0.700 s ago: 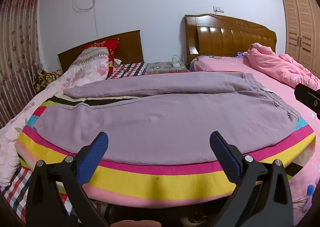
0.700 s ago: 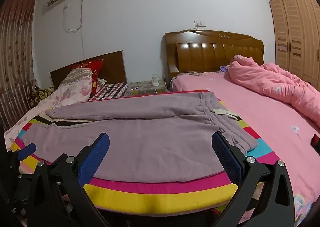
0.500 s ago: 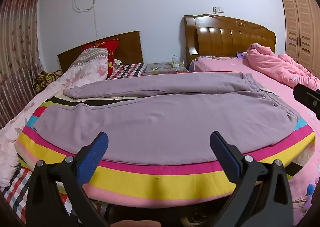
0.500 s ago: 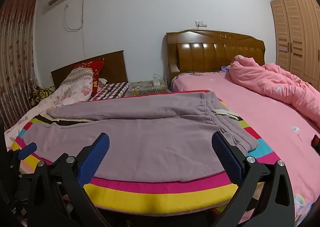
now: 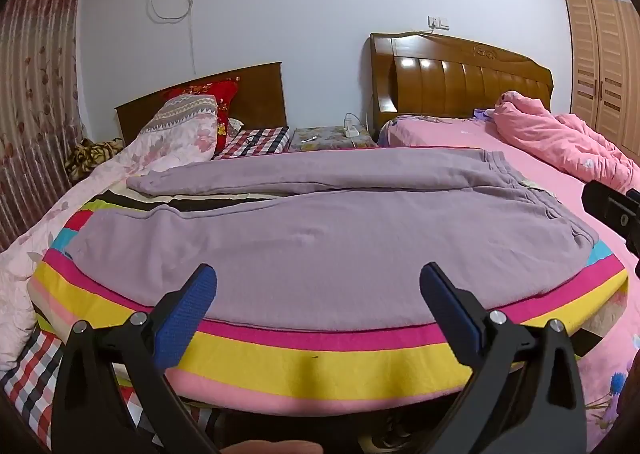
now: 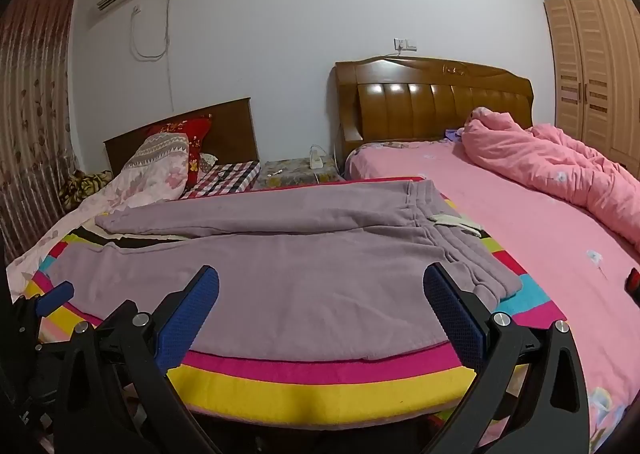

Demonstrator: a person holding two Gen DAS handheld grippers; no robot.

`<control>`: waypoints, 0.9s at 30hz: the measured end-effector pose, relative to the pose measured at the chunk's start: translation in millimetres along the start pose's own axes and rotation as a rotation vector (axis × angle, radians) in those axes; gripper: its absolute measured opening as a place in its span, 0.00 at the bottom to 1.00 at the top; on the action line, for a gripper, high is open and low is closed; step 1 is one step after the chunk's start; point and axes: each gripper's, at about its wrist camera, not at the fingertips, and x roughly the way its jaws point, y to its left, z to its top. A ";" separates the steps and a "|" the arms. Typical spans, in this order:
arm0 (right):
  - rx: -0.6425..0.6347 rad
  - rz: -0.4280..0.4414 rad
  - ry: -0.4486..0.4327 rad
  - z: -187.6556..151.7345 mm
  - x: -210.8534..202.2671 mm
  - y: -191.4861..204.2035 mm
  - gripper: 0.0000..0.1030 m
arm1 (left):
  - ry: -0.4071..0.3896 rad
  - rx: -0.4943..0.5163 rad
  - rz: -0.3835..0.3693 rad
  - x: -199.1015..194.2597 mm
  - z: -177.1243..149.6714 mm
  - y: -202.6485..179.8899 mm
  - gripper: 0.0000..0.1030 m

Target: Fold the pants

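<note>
Mauve pants [image 5: 320,238] lie spread flat across a striped blanket [image 5: 320,354] on the bed, legs pointing left, waistband at the right [image 6: 472,254]. The far leg lies apart from the near one. My left gripper [image 5: 318,282] is open and empty, hovering just before the bed's near edge over the near leg. My right gripper [image 6: 320,284] is open and empty, in front of the near edge by the hip part of the pants [image 6: 304,278]. The left gripper's blue fingertip shows at the left of the right wrist view [image 6: 56,294].
A pink quilt [image 6: 560,182] is bunched on the pink bed at the right. Pillows [image 5: 188,122] and a floral quilt lie at the far left. A nightstand [image 5: 328,136] stands between two wooden headboards. A wardrobe [image 6: 592,74] is at the far right.
Both grippers have drifted slightly; the scene shifts a little in both views. The pants have not moved and both grippers stay open.
</note>
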 end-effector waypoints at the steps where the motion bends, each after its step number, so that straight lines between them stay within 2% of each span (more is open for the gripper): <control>1: 0.001 0.001 0.002 -0.4 1.2 1.0 0.96 | 0.001 0.000 -0.002 0.0 0.1 0.3 0.99; 27: 0.017 0.019 0.030 -4.1 7.5 -2.1 0.96 | 0.034 -0.019 0.002 3.6 -2.8 3.6 0.99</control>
